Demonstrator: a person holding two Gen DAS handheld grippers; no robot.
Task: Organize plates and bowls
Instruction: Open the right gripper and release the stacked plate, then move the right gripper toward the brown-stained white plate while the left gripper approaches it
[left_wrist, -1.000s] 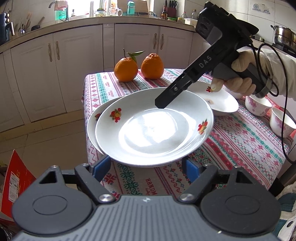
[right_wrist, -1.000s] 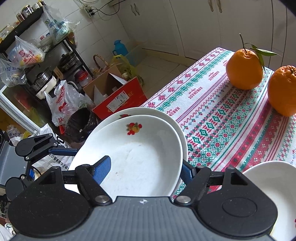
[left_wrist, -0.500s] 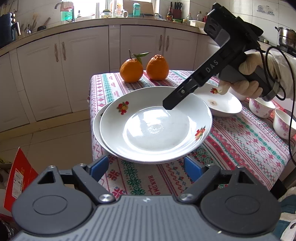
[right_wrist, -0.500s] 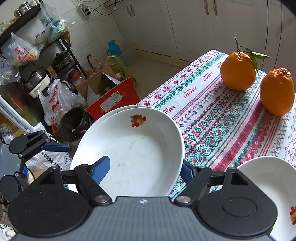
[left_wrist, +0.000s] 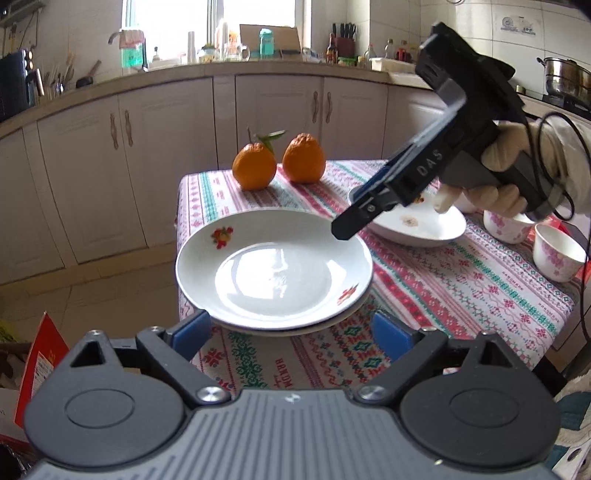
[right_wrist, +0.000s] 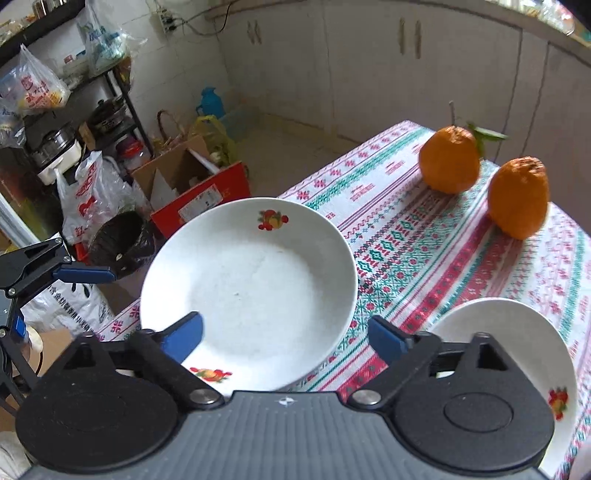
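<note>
White china makes up the whole job: a stack of two plates (left_wrist: 273, 271) sits at the near-left corner of the table (left_wrist: 461, 291), a second rim just showing under the top one, and a single plate (left_wrist: 417, 223) lies further back on the right. Beside that plate stand two small flowered bowls (left_wrist: 559, 251), close together near the right edge. Two oranges (left_wrist: 279, 162) sit side by side at the far end of the cloth.

Both tools are spread wide and hold nothing. The left gripper (left_wrist: 291, 332) hangs low at the near edge of the stack, its blue pads either side of the rim but apart from it. The right gripper (right_wrist: 284, 336) hovers over the far-right part of the stack, tilted down toward it.

What matters next, I judge, is the single plate. Seen from the right gripper, it lies just off to its right side (right_wrist: 517, 332), close by, while the stack is straight ahead. The right hand is plainly the nearer of the two to it. A plate is round, so it has no long axis to line up with; the rim can be taken from any side, and the near rim looks easiest.
</note>
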